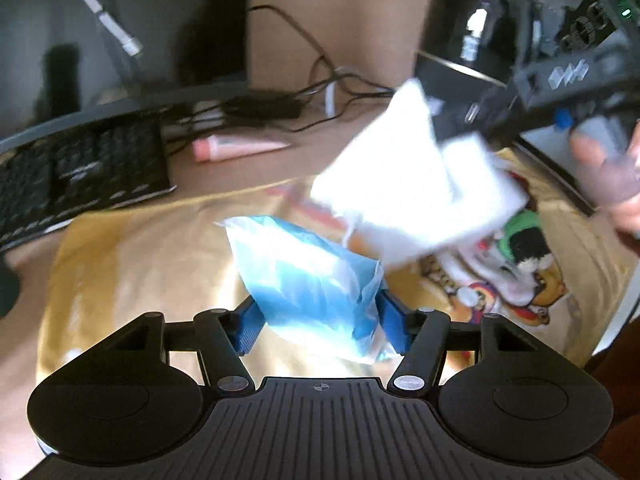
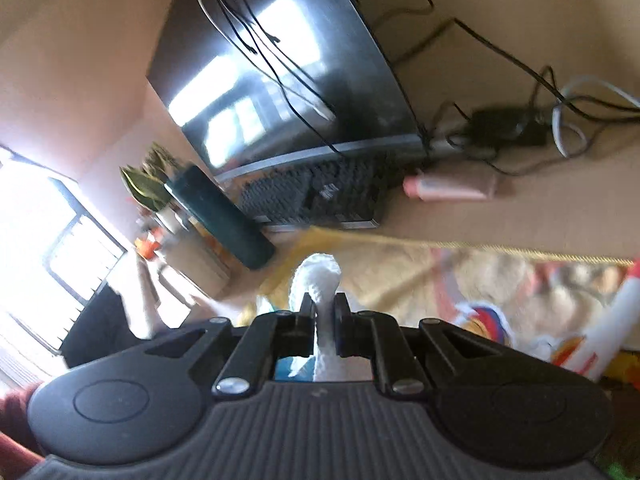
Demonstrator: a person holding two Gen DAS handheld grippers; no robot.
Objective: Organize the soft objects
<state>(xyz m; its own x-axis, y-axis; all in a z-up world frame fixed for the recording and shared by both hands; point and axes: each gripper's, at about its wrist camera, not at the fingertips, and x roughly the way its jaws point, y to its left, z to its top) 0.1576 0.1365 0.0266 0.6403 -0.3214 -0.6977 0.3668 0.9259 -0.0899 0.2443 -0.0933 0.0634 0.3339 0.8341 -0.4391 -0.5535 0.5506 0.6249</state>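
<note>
Keyboard (image 1: 76, 172) keys sit dark at my far left on the beige desk (image 1: 352, 12), in front of a black monitor (image 1: 120, 28), and just right of them a pink tube (image 1: 236, 147) lies on its side beside a tangle of black cables (image 1: 304, 92). Nearer to me a yellow cartoon-printed cloth (image 1: 144, 264) covers the desk, and over it my left gripper (image 1: 320, 328) has its blue pads (image 1: 390, 324) pressed against both sides of a crumpled blue plastic bag (image 1: 312, 280), holding it clear of the cloth. Up and to the right, a white cloth (image 1: 412, 188) hangs in the air, blurred, its upper corner pinched by my right gripper (image 2: 323, 326), whose black body reaches in from the right edge with my right hand (image 1: 616, 184) around it. In the right wrist view those jaws stand nearly together with only the white fabric squeezed between them, a rounded fold of it poking out past the fingertips. Beyond that fold I see a dark cylinder (image 2: 224, 216) lying on the desk near a bright window (image 2: 44, 232), then the keyboard, the tube and the cables further right, with the yellow cloth spread below
</note>
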